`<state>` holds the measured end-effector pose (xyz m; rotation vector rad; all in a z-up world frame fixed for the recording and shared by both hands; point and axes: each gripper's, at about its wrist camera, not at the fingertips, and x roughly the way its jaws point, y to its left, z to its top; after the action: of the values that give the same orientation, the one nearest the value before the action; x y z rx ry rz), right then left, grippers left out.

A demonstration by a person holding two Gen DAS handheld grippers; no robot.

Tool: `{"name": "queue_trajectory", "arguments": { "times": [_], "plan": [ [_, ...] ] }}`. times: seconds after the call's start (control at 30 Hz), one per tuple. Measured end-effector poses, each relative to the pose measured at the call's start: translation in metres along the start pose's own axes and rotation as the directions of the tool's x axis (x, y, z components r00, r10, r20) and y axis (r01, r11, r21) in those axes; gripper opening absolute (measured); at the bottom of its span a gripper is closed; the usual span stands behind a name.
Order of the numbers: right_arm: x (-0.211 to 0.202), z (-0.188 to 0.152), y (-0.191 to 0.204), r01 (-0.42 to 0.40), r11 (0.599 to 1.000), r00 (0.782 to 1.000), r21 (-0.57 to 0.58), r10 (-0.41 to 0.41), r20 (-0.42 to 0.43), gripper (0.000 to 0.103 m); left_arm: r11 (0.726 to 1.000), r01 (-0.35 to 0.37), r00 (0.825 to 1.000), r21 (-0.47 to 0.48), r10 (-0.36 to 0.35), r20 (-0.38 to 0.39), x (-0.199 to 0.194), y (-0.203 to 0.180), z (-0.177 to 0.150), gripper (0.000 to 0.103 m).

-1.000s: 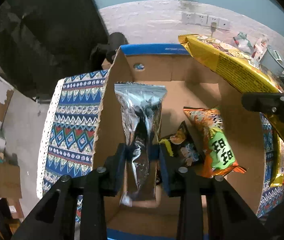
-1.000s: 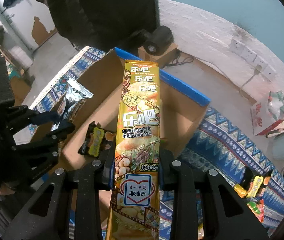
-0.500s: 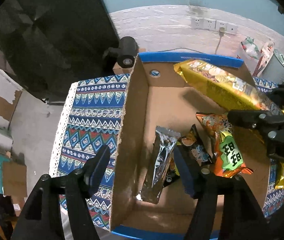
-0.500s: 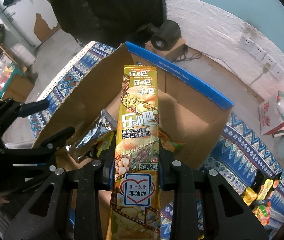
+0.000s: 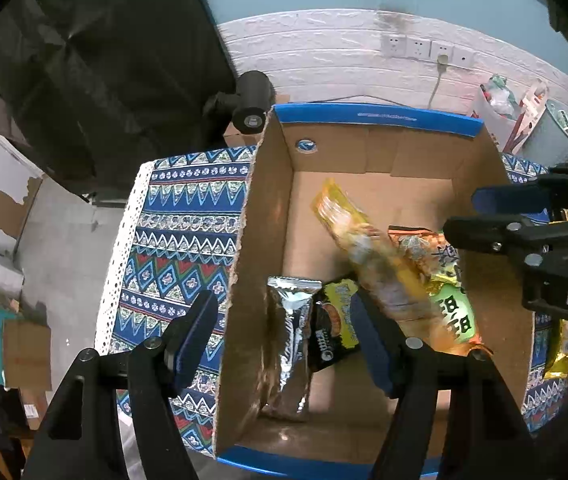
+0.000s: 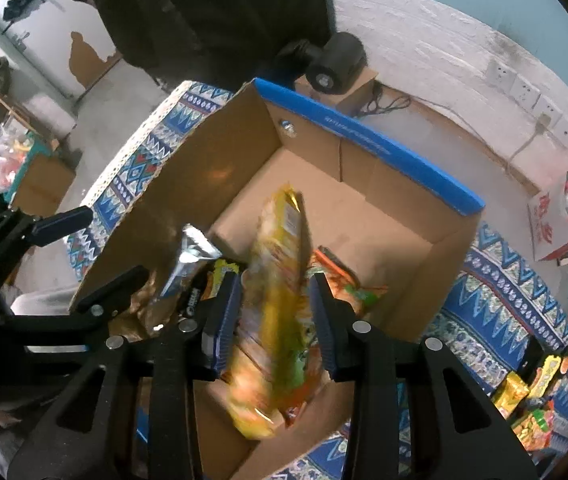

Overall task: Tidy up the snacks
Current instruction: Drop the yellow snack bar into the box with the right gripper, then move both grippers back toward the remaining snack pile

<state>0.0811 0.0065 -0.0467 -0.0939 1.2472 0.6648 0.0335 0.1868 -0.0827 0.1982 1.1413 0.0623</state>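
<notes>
Snacks are seen gathered in one cardboard box (image 5: 364, 152) with blue-edged flaps, set on a patterned blue tabletop (image 5: 187, 232). Four packets are counted inside it: a long yellow packet (image 5: 372, 260), blurred and lying slantwise across the others; a silver foil packet (image 5: 290, 336) leaning against the box's left wall; a black-and-yellow packet (image 5: 334, 326) just beside it; and an orange-and-green packet (image 5: 450, 304) partly covered by the yellow one.

Left gripper (image 5: 288, 338) is shown with its jaws spread wide, straddling the box's left wall and holding nothing. Right gripper (image 6: 275, 312) is shown with its jaws parted over the box, the blurred yellow packet (image 6: 279, 280) seen loose between them.

More loose snacks (image 6: 532, 400) on the tabletop beside the box are shown best by the right wrist view. A row of four wall sockets (image 5: 428, 48) is seen in full only in the left wrist view.
</notes>
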Motion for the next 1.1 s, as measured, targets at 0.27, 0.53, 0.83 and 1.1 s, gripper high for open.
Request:
{"name": "queue_trajectory", "arguments": {
  "times": [0.27, 0.53, 0.83, 1.1],
  "plan": [
    [-0.021, -0.018, -0.016, 0.070, 0.998, 0.997, 0.009, -0.070, 0.016, 0.064, 0.999, 0.028, 1.000, 0.041, -0.029, 0.005, -0.007, -0.023, 0.002, 0.072],
    [-0.043, -0.046, -0.042, 0.133, 0.991, 0.991, 0.027, -0.134, 0.020, 0.070, 0.993, 0.039, 0.999, 0.113, -0.041, 0.015, -0.016, -0.056, 0.002, 0.075],
    [-0.068, -0.085, -0.073, 0.183, 0.981, 0.983, 0.057, -0.184, 0.019, 0.074, 0.977, 0.063, 0.998, 0.202, -0.065, 0.004, -0.025, -0.100, -0.002, 0.075],
    [-0.097, -0.119, -0.108, 0.214, 0.968, 0.975, 0.133, -0.219, 0.028, 0.077, 0.953, 0.076, 0.996, 0.294, -0.084, 0.016, -0.038, -0.145, -0.006, 0.076]
  ]
}}
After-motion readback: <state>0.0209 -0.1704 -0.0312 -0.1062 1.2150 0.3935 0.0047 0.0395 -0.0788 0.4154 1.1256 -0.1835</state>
